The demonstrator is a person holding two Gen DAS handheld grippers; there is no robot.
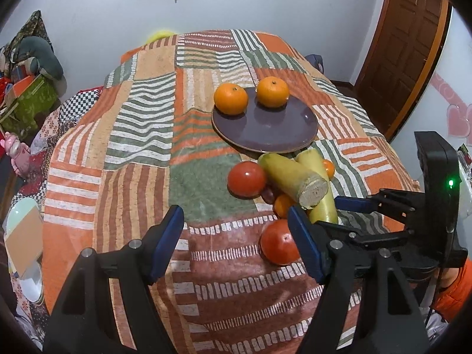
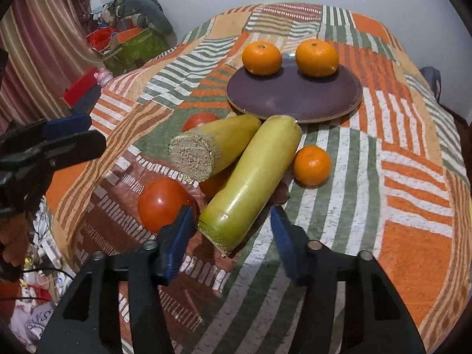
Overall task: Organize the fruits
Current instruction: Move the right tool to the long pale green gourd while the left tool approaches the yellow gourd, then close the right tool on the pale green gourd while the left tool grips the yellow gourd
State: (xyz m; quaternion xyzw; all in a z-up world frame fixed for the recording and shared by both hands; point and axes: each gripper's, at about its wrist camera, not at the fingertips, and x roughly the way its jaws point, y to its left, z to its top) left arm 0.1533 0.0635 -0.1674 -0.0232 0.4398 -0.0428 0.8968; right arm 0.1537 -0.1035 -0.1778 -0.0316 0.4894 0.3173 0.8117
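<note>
A dark purple plate (image 1: 265,129) (image 2: 295,97) on the patchwork cloth holds two oranges (image 1: 230,99) (image 1: 273,91) (image 2: 261,58) (image 2: 317,57). In front of it lie two yellow-green gourds (image 1: 292,177) (image 2: 250,183) (image 2: 212,144), two red tomatoes (image 1: 247,178) (image 1: 278,243) (image 2: 163,203) (image 2: 200,120) and small oranges (image 2: 312,165) (image 1: 328,168) (image 1: 282,205). My left gripper (image 1: 236,233) is open and empty, left of the near tomato. My right gripper (image 2: 233,230) (image 1: 354,203) is open, its fingers on either side of the near gourd's cut end.
The table's cloth (image 1: 141,135) falls off at the left edge. Left of it stand a green box with clutter (image 1: 28,100) (image 2: 135,47), a pink bottle (image 1: 17,156) and bowls (image 1: 26,268). A brown door (image 1: 407,44) stands at the back right.
</note>
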